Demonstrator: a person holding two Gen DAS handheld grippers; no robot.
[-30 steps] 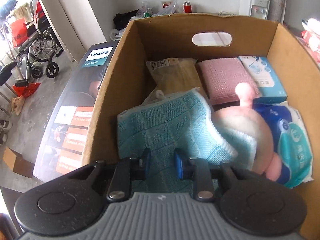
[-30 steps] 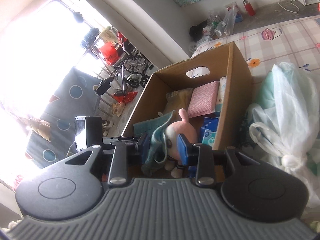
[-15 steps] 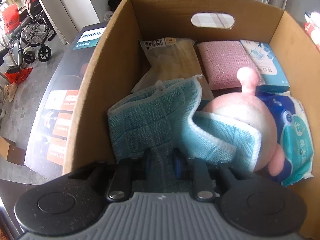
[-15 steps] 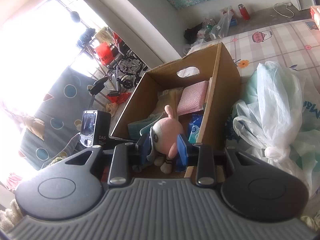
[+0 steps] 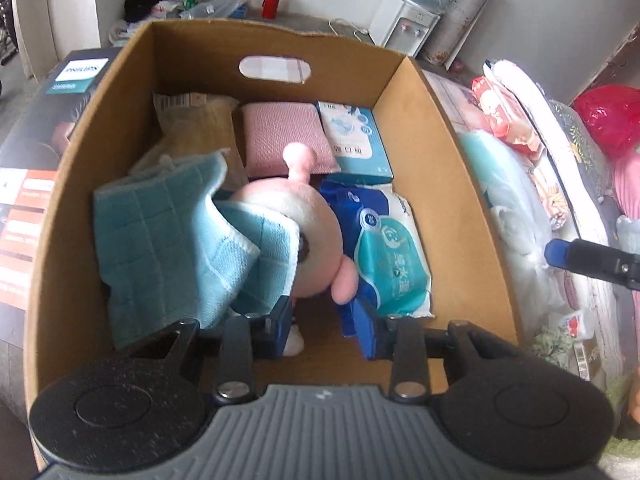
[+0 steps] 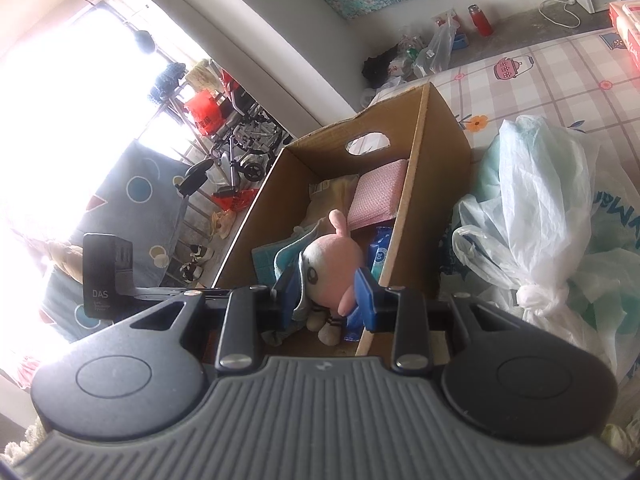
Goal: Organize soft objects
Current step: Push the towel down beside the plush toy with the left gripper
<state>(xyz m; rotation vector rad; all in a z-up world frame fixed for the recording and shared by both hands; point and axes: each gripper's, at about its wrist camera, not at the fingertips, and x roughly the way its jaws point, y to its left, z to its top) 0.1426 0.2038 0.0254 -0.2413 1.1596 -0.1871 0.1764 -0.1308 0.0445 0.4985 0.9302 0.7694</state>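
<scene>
The left gripper (image 5: 323, 326) hung over the near end of the cardboard box (image 5: 448, 184), its jaws just having opened, apart, with nothing pressed between them. The blue cloth (image 5: 168, 248) lay inside the box at its left side, one corner draped over the pink plush toy (image 5: 304, 232) (which sat in the middle, beside a wipes pack (image 5: 388, 256)). A pink sponge (image 5: 280, 136) and a tissue box (image 5: 352, 136) lay at the far end. The right gripper (image 6: 326, 300) hovered outside the box, jaws parted and empty; the toy showed between them only in the background.
</scene>
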